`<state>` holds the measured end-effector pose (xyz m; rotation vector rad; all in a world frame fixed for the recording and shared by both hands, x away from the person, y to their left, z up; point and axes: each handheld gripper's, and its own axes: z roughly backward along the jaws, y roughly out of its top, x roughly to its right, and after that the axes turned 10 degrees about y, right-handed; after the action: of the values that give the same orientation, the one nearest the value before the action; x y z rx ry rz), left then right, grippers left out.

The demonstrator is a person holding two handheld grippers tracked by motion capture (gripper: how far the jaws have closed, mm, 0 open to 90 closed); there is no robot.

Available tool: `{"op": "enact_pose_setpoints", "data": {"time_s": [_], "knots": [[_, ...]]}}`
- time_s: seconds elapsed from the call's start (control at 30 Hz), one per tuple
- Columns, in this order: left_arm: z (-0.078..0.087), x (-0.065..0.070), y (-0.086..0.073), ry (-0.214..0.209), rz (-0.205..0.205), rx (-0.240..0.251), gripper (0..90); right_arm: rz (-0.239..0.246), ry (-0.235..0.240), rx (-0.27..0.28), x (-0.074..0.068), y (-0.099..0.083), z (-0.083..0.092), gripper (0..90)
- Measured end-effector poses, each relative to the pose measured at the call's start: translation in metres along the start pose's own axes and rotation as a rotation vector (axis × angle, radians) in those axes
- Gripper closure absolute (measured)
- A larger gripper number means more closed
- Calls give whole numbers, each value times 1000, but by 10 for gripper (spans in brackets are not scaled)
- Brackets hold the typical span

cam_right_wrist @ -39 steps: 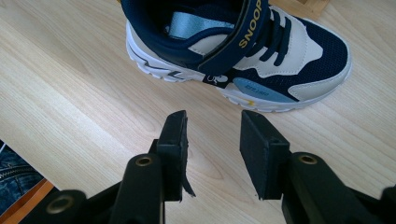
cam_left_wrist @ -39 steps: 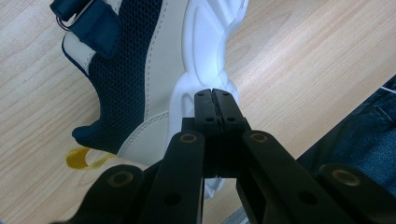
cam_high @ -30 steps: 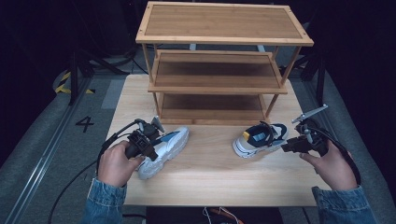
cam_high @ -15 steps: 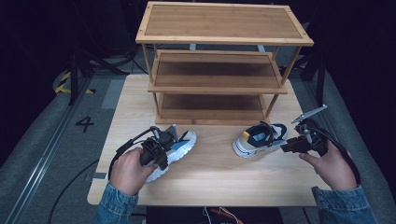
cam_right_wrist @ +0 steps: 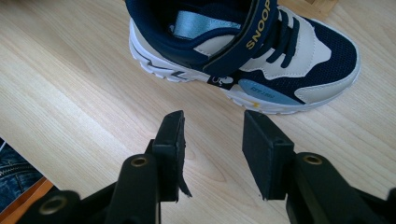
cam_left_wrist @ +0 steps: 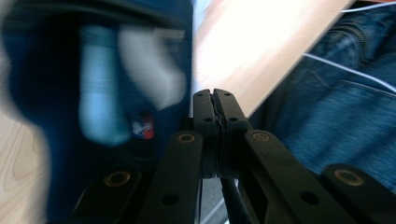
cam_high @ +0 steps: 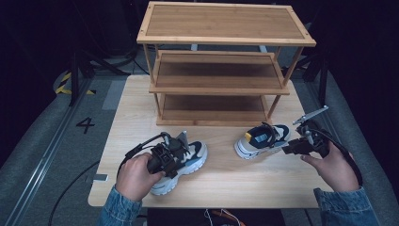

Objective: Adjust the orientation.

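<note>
Wooden surface (cam_high: pixel 221 176): left shoe (cam_high: pixel 188 162) lies at my left gripper (cam_left_wrist: pixel 215 108), jaws pressed together; whether they pinch the shoe's collar I cannot tell, view blurred. Right shoe (cam_right_wrist: pixel 243 51) sits just ahead of my right gripper (cam_right_wrist: pixel 212 154), jaws apart, empty; long axis runs across them, toe toward the rack (cam_high: pixel 221 61). Strap reads "SNOOP".

Overhead forward-down — gripper cameras close
</note>
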<state>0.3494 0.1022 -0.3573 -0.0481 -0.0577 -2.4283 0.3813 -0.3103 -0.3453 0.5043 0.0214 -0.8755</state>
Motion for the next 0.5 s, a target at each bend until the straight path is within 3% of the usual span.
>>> {"op": "enact_pose_setpoints", "data": {"time_s": [0.03, 0.17, 0.33, 0.5], "knots": [[4, 3, -1, 23, -14, 7, 858, 1, 0, 0, 0, 0, 0, 593], [16, 3, -6, 42, 10, 45, 853, 4, 1, -2, 0, 0, 0, 592], [29, -7, -16, 64, 55, 120, 750, 5, 1, -1, -1, 0, 0, 589], [33, -22, -24, 100, 120, 137, 661, 6, 0, -5, -1, 0, -2, 586]]}}
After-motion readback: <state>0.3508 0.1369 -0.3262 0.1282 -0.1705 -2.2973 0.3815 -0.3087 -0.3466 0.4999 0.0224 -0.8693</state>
